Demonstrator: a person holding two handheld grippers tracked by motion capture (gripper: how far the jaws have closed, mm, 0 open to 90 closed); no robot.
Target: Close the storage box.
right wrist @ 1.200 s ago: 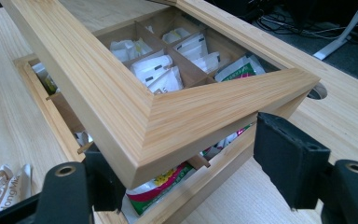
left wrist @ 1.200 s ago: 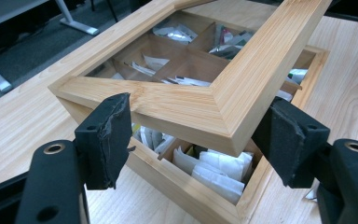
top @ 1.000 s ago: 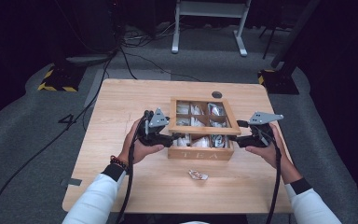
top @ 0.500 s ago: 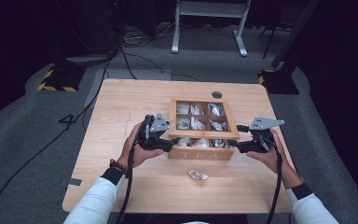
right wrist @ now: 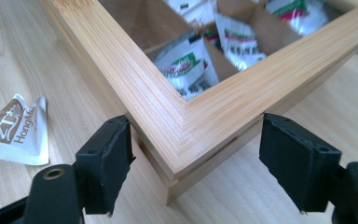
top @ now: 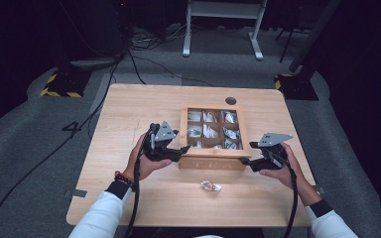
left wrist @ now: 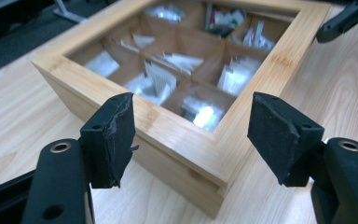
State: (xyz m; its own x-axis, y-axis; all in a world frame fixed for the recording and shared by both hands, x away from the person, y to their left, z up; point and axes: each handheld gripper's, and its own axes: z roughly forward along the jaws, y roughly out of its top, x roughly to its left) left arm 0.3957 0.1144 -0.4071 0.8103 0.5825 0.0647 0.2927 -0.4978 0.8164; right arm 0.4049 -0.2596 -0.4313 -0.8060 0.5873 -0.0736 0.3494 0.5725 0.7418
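A wooden tea box (top: pixel 213 157) with a windowed lid stands mid-table, lid down, several packets visible in its compartments. My left gripper (top: pixel 181 149) is at the box's front-left corner. In the left gripper view that box corner (left wrist: pixel 200 163) lies between the left gripper's (left wrist: pixel 191 140) pads, and I see no pad pressing on it. Its jaws have just been closing a little. My right gripper (top: pixel 248 161) is at the front-right corner. In the right gripper view, the wooden corner (right wrist: pixel 182 149) sits between the right gripper's (right wrist: pixel 196 163) spread pads, which stand apart from it.
A loose tea bag (top: pixel 211 186) lies on the table in front of the box, also visible as a tea bag (right wrist: pixel 14 133) to the left in the right gripper view. A round cable hole (top: pixel 230 100) sits near the table's far edge. Cables and stand legs cover the floor beyond.
Both grippers have come down a little beside the box's front corners, the right one more. The box and the loose tea bag stay put.
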